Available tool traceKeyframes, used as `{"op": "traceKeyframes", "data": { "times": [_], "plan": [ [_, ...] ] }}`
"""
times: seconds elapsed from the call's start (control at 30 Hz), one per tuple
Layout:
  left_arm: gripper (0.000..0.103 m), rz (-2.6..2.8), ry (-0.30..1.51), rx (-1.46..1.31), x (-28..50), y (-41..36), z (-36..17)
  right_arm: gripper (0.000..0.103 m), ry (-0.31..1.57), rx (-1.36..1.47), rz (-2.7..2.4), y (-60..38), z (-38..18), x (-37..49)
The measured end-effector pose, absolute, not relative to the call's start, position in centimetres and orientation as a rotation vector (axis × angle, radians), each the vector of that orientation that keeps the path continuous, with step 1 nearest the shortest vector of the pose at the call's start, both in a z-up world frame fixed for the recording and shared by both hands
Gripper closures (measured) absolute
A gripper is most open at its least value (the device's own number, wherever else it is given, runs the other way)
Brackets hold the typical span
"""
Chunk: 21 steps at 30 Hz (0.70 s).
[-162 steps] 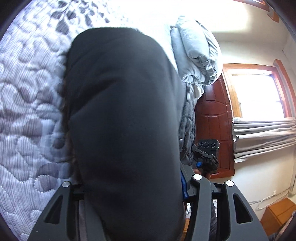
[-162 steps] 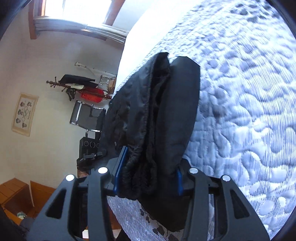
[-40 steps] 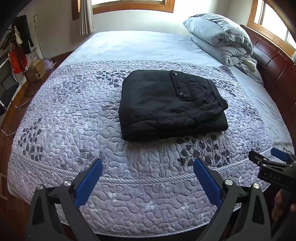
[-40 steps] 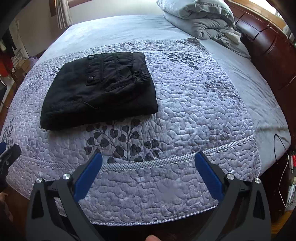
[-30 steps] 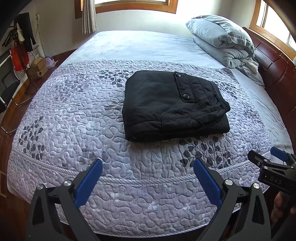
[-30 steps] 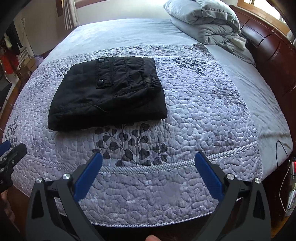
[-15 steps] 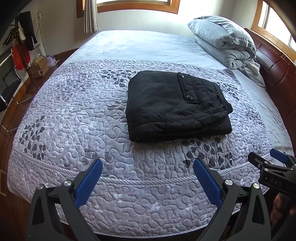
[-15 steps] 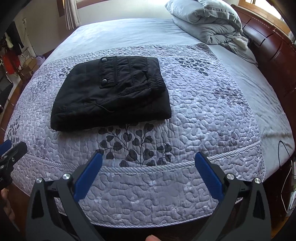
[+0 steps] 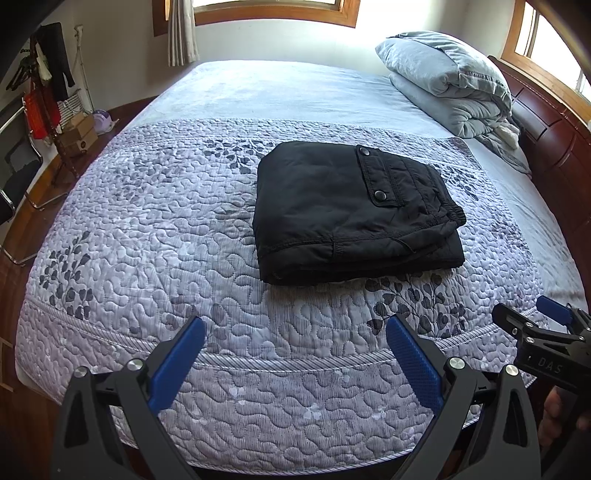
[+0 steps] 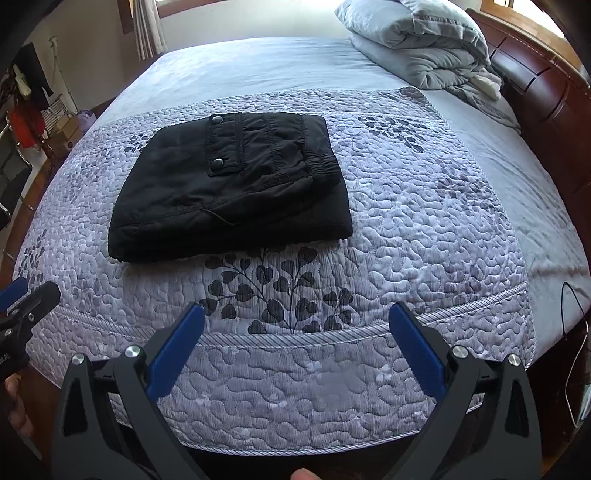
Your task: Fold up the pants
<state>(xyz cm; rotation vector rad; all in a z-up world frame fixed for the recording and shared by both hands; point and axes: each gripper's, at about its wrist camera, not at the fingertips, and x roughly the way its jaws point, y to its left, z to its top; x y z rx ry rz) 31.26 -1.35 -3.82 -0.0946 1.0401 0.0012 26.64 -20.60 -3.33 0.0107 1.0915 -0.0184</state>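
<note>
Tools both hang empty, jaws apart: left tool point(image 9: 293, 343), right tool point(image 10: 295, 332). Folded black pants point(image 9: 354, 214) lie mid-frame on the quilted bed point(image 9: 147, 221), long axis left-right; upper left of the right view, right of centre in the left, neither clearly nearer.

Bright daylight on both cams, coming from the windows point(image 9: 273, 9) behind the bed point(image 9: 155, 206); they're blown out to white, w/ glare washing the far sheet point(image 9: 295, 92) pale. Shadows are soft — I see a thin dark edge under the pants point(image 9: 351, 214) on the near side. Heavy fisheye bend, black vignette in the corners; centre sharp, slight smear toward the rim.
</note>
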Motion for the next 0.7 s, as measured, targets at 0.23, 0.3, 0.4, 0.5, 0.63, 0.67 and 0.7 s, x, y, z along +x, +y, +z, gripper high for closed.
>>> {"op": "traceKeyframes", "data": {
  "times": [0.23,0.3,0.4,0.5,0.63,0.67,0.7],
  "plan": [
    [0.004,-0.010,1.025,-0.110,31.18,-1.40,-3.85,0.003,1.097,0.002,-0.025,-20.64,-3.55,26.56],
    [0.004,-0.016,1.024,-0.111,31.17,-1.43,-3.88,0.003,1.098,0.002,-0.027,-20.72,-3.57,26.58],
    [0.004,-0.009,1.023,-0.106,31.26,-1.43,-3.92,0.003,1.099,-0.001,-0.029,-20.76,-3.64,26.64],
    [0.004,-0.011,1.032,-0.124,31.35,-1.27,-4.01,0.003,1.100,0.001,-0.030,-20.88,-3.74,26.69],
    [0.004,-0.019,1.035,-0.152,31.33,-1.16,-4.08,0.003,1.104,0.001,-0.033,-20.97,-3.90,26.69],
    [0.004,-0.021,1.031,-0.148,31.28,-1.25,-4.04,0.003,1.104,0.001,-0.034,-20.98,-3.95,26.66],
    [0.004,-0.019,1.030,-0.140,31.26,-1.32,-4.02,0.003,1.105,0.000,-0.035,-21.01,-3.98,26.64]
  ]
}}
